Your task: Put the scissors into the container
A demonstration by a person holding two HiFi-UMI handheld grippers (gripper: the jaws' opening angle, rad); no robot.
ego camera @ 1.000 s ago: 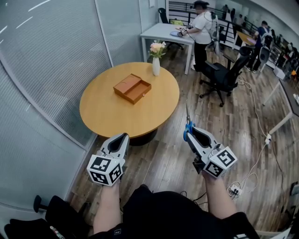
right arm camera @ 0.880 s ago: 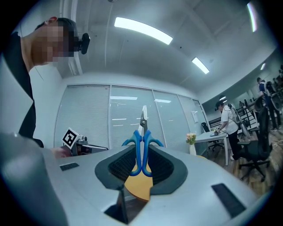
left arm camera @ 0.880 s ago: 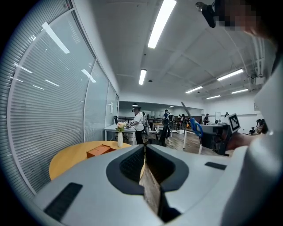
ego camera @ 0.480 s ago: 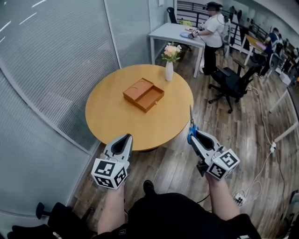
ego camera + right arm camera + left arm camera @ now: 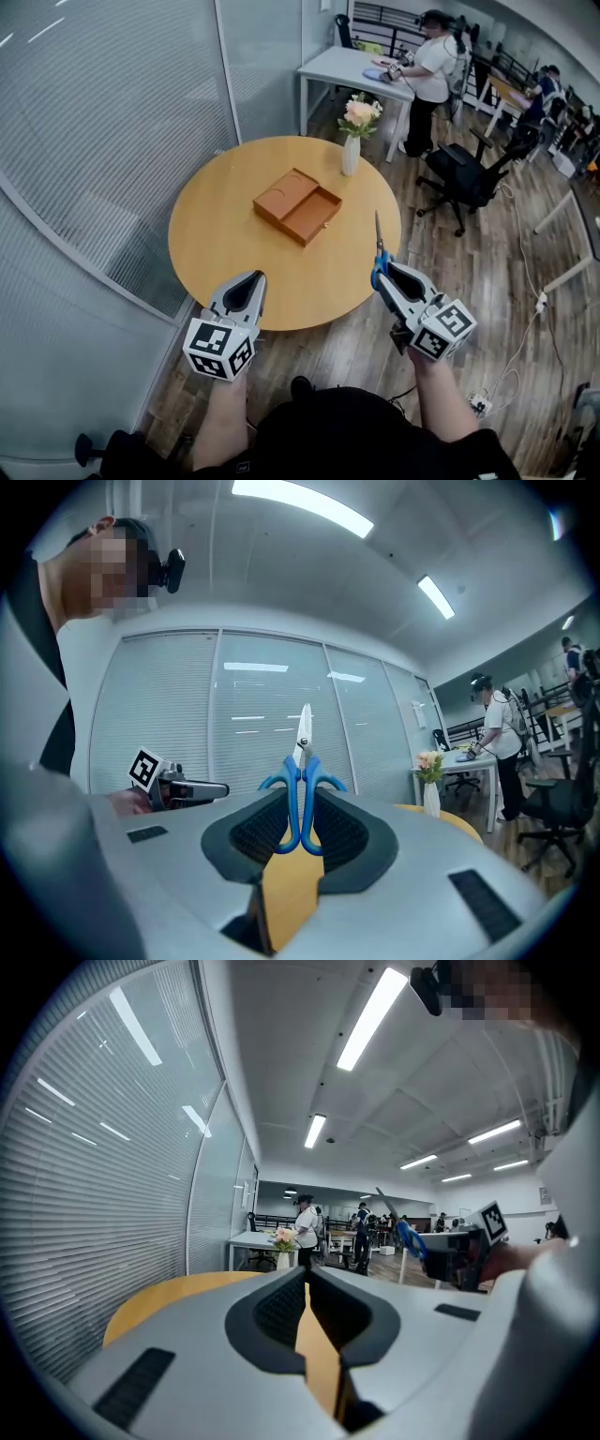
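Note:
Blue-handled scissors (image 5: pixel 301 794) stand upright between the jaws of my right gripper (image 5: pixel 302 819), blades pointing up. In the head view the right gripper (image 5: pixel 386 274) with the scissors (image 5: pixel 378 251) hovers at the round table's near right edge. The container, an orange-brown open box (image 5: pixel 297 205) with two compartments, lies at the middle of the round wooden table (image 5: pixel 216 239). My left gripper (image 5: pixel 246 284) is over the table's near edge, its jaws together with nothing between them; in the left gripper view the left gripper (image 5: pixel 307 1277) points across the tabletop.
A white vase with flowers (image 5: pixel 352 145) stands at the table's far edge. Glass walls with blinds (image 5: pixel 103 141) run along the left. A black office chair (image 5: pixel 464 173), a white desk (image 5: pixel 352 70) and a standing person (image 5: pixel 427 75) are beyond the table on the wooden floor.
Both grippers have come forward from over the floor to the table's near edge. The scissors stay held in the right gripper; the box now lies closer ahead.

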